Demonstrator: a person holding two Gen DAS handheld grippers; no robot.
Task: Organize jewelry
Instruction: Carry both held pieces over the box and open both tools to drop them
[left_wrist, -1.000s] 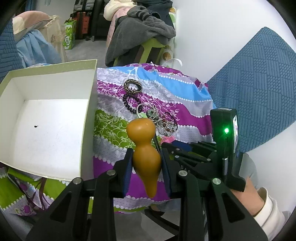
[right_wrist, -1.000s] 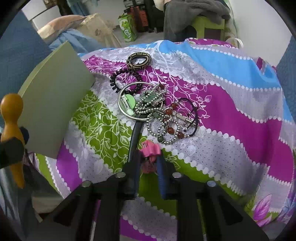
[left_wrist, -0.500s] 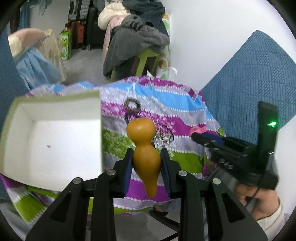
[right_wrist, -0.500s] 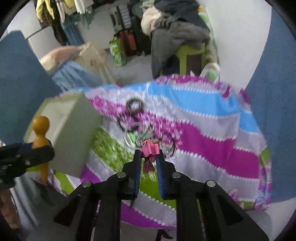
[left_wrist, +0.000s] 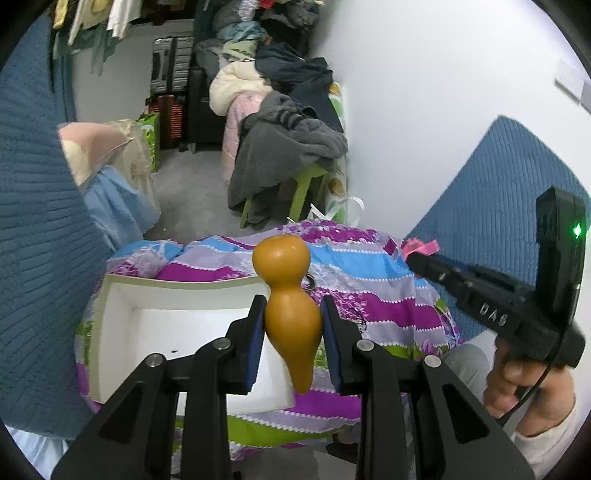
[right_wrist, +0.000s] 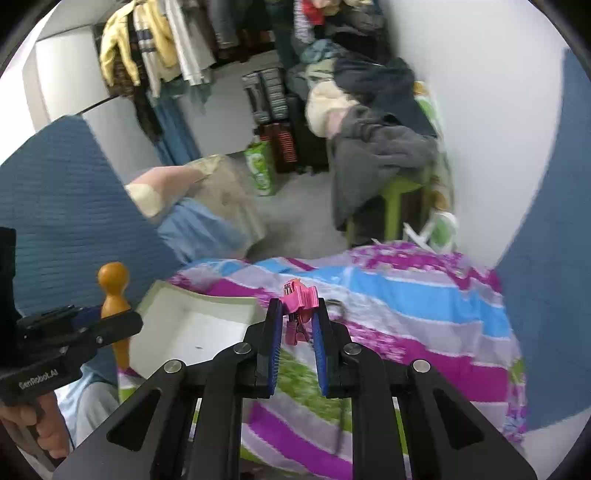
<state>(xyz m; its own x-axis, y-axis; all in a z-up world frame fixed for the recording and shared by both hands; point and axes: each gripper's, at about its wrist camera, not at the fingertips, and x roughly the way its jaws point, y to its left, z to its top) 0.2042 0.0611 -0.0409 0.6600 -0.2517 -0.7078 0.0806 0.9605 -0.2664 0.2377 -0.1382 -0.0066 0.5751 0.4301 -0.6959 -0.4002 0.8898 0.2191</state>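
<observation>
left gripper: the black two-finger left gripper (left_wrist: 293, 325) has its blue-padded jaws narrowed onto the lower bulb of a smooth orange-brown gourd-shaped ornament (left_wrist: 290, 299); both pads press on its sides.
gourd: it stands upright between the pads, round head above the fingertips, pointed end hanging below them, in the air over the box and cloth.
right gripper: the black two-finger right gripper (right_wrist: 297, 325) has its jaws nearly together, pinching a small pink plastic hair clip (right_wrist: 298, 306); the clip's top pokes out above the fingertips.
hair clip: held in the air above the cloth, clear of the table; in the left wrist view it shows as a pink tip (left_wrist: 421, 246) at the end of the right gripper.
box: an open pale green cardboard box with a white inside (left_wrist: 173, 325) lies on the cloth, below and behind the gourd; a small dark speck sits on its floor.
cloth: a striped floral tablecloth in purple, blue, green and grey (right_wrist: 424, 317) covers the table.
other jewelry: a small ring-shaped piece (right_wrist: 337, 305) lies on the cloth just beyond the right fingertips; too blurred to tell more.
hands: a hand (left_wrist: 524, 380) in a white sleeve grips the right gripper's handle.
background: a grey blanket heaped on a green plastic stool (left_wrist: 288, 147).
</observation>
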